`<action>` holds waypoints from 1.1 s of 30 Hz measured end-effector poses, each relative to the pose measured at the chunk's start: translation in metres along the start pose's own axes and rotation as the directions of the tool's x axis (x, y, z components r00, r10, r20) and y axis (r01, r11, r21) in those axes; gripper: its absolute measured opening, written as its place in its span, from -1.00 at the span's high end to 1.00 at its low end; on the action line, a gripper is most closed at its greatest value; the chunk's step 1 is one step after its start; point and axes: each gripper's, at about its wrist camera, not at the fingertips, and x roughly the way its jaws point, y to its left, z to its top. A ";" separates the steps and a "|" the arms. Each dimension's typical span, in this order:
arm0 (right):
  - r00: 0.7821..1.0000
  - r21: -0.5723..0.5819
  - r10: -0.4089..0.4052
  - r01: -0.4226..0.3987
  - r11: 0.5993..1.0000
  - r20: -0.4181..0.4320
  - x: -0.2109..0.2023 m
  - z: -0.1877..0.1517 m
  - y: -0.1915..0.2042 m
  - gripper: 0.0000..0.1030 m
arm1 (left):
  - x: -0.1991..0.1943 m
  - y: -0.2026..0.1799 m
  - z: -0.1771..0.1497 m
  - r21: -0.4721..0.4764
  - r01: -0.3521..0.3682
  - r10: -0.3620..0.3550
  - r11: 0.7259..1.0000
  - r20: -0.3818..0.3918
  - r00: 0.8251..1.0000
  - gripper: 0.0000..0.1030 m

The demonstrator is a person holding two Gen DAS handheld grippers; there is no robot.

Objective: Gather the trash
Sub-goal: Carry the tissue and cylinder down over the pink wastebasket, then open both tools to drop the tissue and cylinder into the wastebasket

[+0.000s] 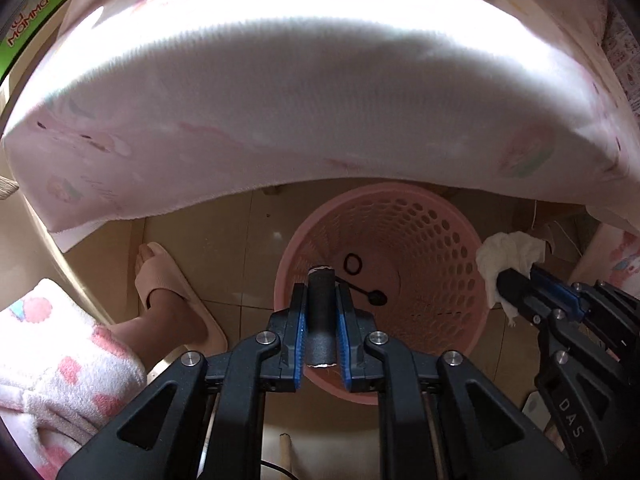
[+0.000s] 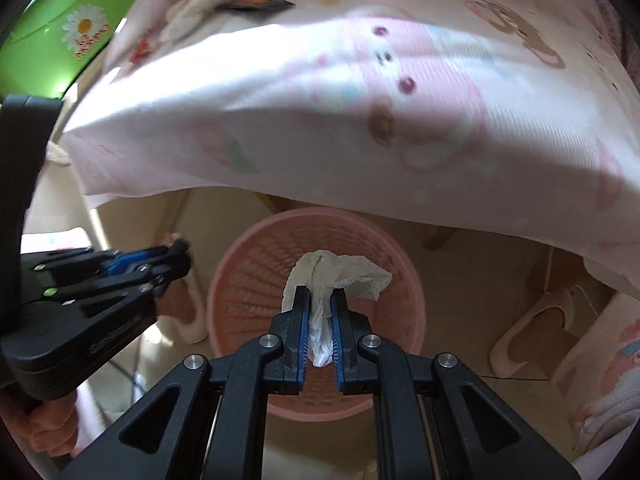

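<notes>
both grippers loaded over the pink basket

near me, my left gripper [image 1: 321, 292] clamps a dark tube [image 1: 320, 312]; my right gripper [image 2: 320, 308] pinches a white tissue [image 2: 340, 276]. lower centre, beyond them, the pink basket [image 1: 440, 240] sits under the cloth edge [image 1: 280, 120].

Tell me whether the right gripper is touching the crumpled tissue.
Touching. The right wrist view shows the right gripper with its jaws closed on the crumpled tissue, pinched between the blue pads above the pink basket.
</notes>
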 end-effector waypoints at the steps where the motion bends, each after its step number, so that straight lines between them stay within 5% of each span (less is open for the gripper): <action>1: 1.000 0.006 0.001 -0.001 1.000 -0.006 0.004 0.000 -0.001 0.79 | 0.004 -0.001 -0.001 -0.001 0.006 -0.006 1.000 -0.012 1.000 0.74; 17: 0.987 0.027 -0.031 0.035 0.999 -0.156 0.077 -0.011 -0.007 0.78 | 0.077 -0.015 -0.005 0.051 -0.061 0.068 0.997 -0.134 0.989 0.69; 29: 0.977 0.044 -0.087 0.097 0.994 -0.195 0.091 -0.020 -0.021 0.78 | 0.095 -0.009 -0.013 0.032 -0.057 0.062 0.998 -0.207 0.976 0.69; 33: 0.976 0.059 -0.077 0.091 0.994 -0.202 0.092 -0.020 -0.023 0.72 | 0.091 -0.006 -0.011 0.025 -0.076 0.079 0.997 -0.177 0.981 0.36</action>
